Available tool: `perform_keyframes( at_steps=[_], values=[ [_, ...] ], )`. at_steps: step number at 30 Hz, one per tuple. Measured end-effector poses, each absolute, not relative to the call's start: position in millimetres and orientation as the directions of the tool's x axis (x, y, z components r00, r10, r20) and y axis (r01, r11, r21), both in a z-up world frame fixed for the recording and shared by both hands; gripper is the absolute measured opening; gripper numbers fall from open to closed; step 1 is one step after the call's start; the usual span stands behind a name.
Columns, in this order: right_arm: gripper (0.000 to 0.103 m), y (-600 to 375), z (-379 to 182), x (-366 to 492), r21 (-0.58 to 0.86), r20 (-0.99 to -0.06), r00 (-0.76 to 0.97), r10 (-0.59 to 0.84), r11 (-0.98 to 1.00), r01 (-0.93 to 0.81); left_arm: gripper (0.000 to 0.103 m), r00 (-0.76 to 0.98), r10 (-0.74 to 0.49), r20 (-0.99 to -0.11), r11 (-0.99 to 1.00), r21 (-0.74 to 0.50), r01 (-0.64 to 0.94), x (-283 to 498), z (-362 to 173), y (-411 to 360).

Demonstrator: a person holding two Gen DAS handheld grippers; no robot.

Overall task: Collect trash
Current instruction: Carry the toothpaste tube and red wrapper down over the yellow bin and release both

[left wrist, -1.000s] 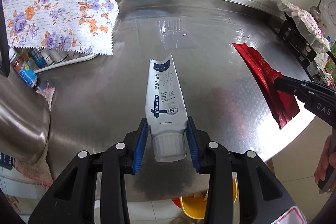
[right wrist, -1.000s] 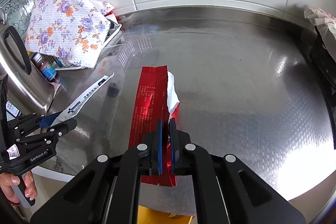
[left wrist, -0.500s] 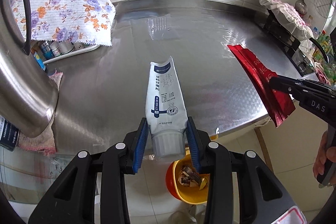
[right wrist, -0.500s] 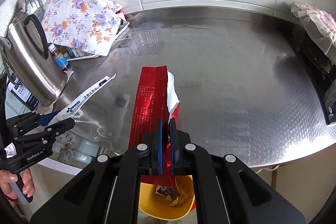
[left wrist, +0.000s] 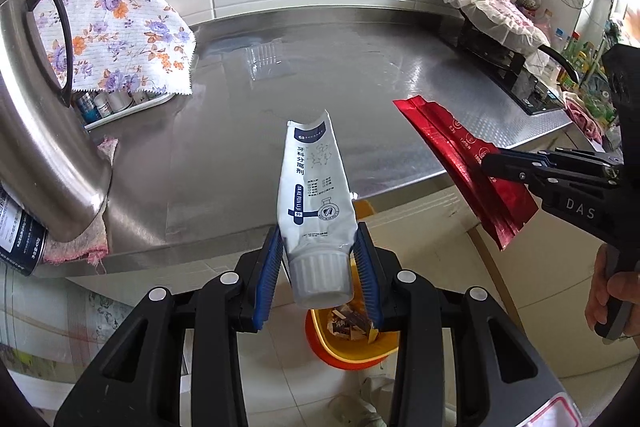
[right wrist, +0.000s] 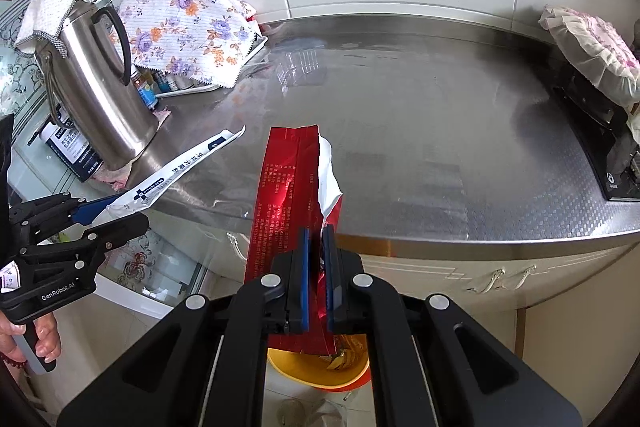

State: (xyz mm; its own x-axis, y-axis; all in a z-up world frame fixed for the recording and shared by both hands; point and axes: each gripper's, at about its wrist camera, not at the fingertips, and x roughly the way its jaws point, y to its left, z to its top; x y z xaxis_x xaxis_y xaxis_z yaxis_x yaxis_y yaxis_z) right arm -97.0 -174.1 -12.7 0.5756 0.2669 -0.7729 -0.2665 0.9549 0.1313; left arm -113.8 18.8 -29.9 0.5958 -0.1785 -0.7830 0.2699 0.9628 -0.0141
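Note:
My left gripper (left wrist: 318,267) is shut on a white squeezed tube (left wrist: 312,183) with blue print, gripped near its cap, in the air off the counter's front edge. It also shows in the right wrist view (right wrist: 176,171). My right gripper (right wrist: 316,267) is shut on a red foil packet (right wrist: 286,195) with a white torn lining; it also shows in the left wrist view (left wrist: 460,159). An orange-yellow trash bin (left wrist: 352,343) with scraps inside stands on the floor below both grippers, also visible in the right wrist view (right wrist: 320,371).
A steel counter (right wrist: 420,131) spans the view. A steel kettle (right wrist: 96,83) and a floral cloth (right wrist: 184,19) over small bottles stand at left. A clear plastic tray (left wrist: 266,61) lies on the counter. A stove (right wrist: 600,131) with a cloth-covered pot is at right.
Both grippers have pulled back off the counter with their trash. The counter's front edge, the cabinets and the bin on the floor have come into view below them.

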Motion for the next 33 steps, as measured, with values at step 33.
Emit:
perform_keyframes(
  at_steps=[33],
  values=[
    [0.007, -191, -205, -139, 0.125, -0.970, 0.170, 0.175, 0.954, -0.271, 0.036, 0.251, -0.185, -0.950, 0.864, -0.035, 0.502, -134, -211, -22]
  ],
)
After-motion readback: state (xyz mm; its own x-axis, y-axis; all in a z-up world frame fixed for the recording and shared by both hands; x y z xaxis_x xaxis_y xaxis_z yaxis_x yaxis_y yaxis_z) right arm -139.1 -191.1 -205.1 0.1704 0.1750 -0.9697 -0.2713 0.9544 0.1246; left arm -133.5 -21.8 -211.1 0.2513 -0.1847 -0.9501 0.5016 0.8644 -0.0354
